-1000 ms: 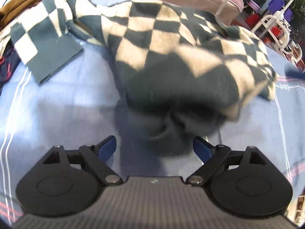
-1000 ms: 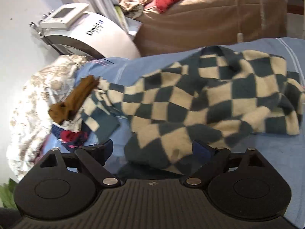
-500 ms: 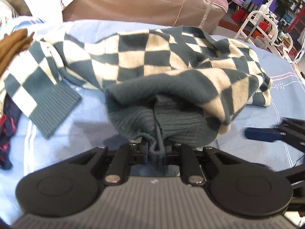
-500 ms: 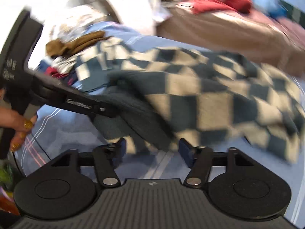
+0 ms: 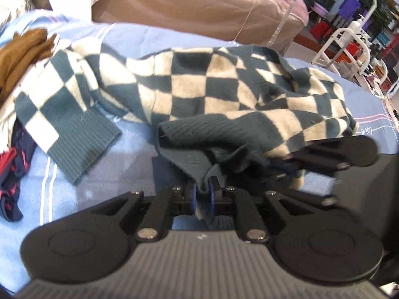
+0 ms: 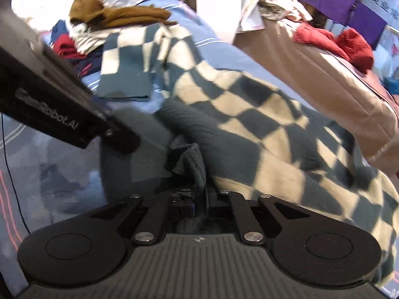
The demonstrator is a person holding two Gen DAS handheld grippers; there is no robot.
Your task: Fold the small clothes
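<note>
A teal and cream checkered sweater (image 5: 212, 84) lies crumpled on a light blue sheet (image 5: 117, 169). My left gripper (image 5: 202, 194) is shut on the sweater's ribbed teal hem, which bunches up between its blue pads. My right gripper (image 6: 199, 199) is shut on another fold of the same ribbed hem (image 6: 194, 164). In the left wrist view the right gripper (image 5: 281, 172) bites the hem just to the right. In the right wrist view the left gripper's black body (image 6: 49, 109) crosses the left side. One sleeve (image 5: 62, 124) with a ribbed cuff trails off to the left.
A brown garment (image 5: 22, 52) and dark blue and red clothes (image 5: 12, 174) are heaped at the sheet's left edge. A brown covered bed (image 5: 204, 7) with red clothes (image 6: 334, 39) stands behind. White metal frames (image 5: 349, 47) stand at the far right.
My left gripper shut on the ribbed hem and lifted it slightly. My right gripper swung down, rolling upright, came in beside the left one and shut on the hem.
</note>
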